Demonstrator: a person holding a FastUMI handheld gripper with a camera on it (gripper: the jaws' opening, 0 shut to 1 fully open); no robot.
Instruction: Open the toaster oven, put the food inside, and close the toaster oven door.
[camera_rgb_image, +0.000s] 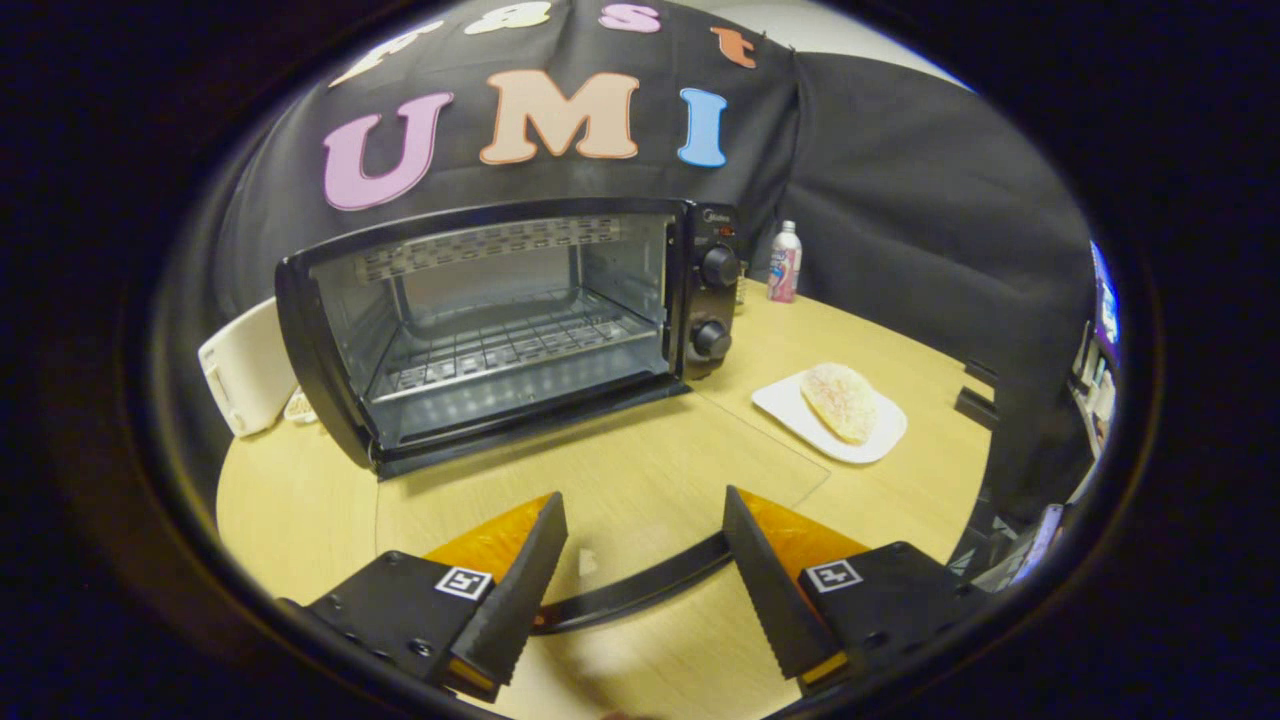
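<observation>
Gripper view: jaws apart over open toaster oven (500, 320) door.

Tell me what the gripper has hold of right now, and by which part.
Nothing: the gripper is open, its fingers apart over the oven's lowered door.

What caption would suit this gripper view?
Open gripper over the table, facing an open toaster oven; bread waits on a plate.

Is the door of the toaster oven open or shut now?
Open. The toaster oven shows its wire rack directly; the door's handle lies between the spread fingers of the hand-held gripper.
</observation>
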